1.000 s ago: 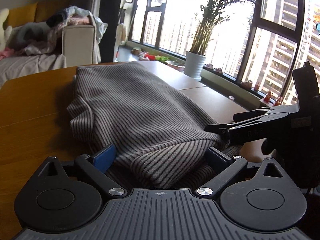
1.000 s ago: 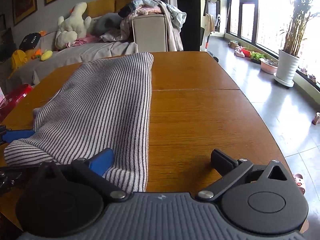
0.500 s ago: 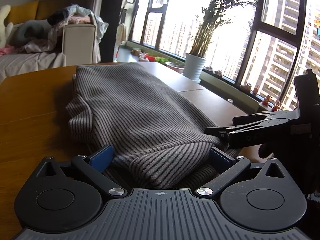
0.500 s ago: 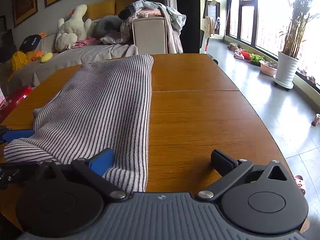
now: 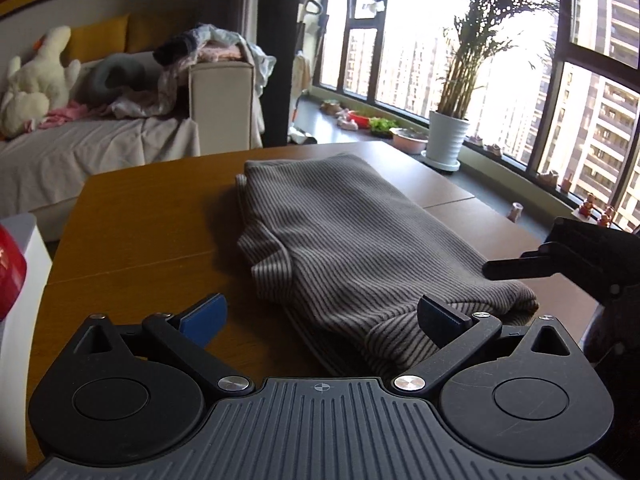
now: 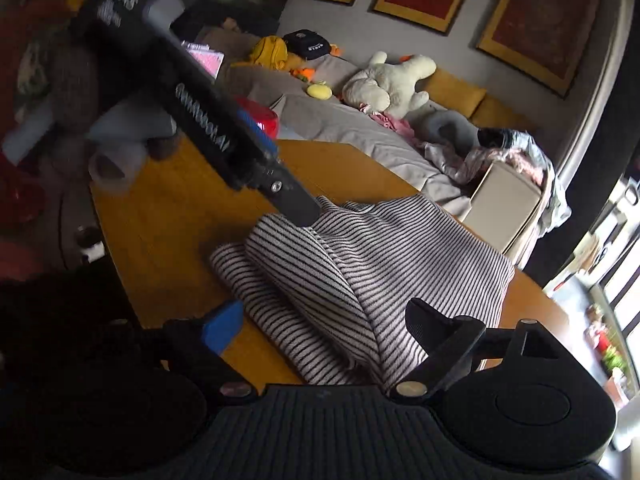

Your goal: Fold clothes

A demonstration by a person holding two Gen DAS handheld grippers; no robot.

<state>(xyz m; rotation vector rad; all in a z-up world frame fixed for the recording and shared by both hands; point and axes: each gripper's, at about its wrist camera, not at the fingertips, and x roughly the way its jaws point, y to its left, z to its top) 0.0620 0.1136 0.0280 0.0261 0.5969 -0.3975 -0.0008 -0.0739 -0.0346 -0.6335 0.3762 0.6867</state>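
1. The left gripper [image 5: 318,316] stands wide open, holding nothing; its blue-padded left finger [image 5: 204,316] is over bare wood, while its black right finger [image 5: 440,322] touches the near fold of the grey-and-black striped knit garment [image 5: 352,248].
2. The right gripper [image 6: 320,326] is also spread wide with nothing clamped; the near end of the striped garment [image 6: 360,276] lies between its fingers, the black right finger [image 6: 436,326] over the cloth and the blue one [image 6: 222,326] just beside the cloth's edge.
3. From the right wrist view, the left gripper [image 6: 298,206] reaches in from the upper left, its tip touching the top of the folded cloth. From the left wrist view, the right gripper [image 5: 516,268] comes in from the right edge, its dark tip at the garment's near right side.
4. The right wrist view is strongly tilted, so that gripper is rolled over to one side; the left one sits level.
5. The garment lies folded into a long strip on the brown wooden worktop [image 5: 140,216], layers doubled at the near end.
6. Behind the worktop, a sofa [image 5: 80,152] carries a white plush toy [image 5: 36,84] and a heap of loose clothes [image 5: 208,52]. A potted palm in a white pot [image 5: 448,140] stands by the window.
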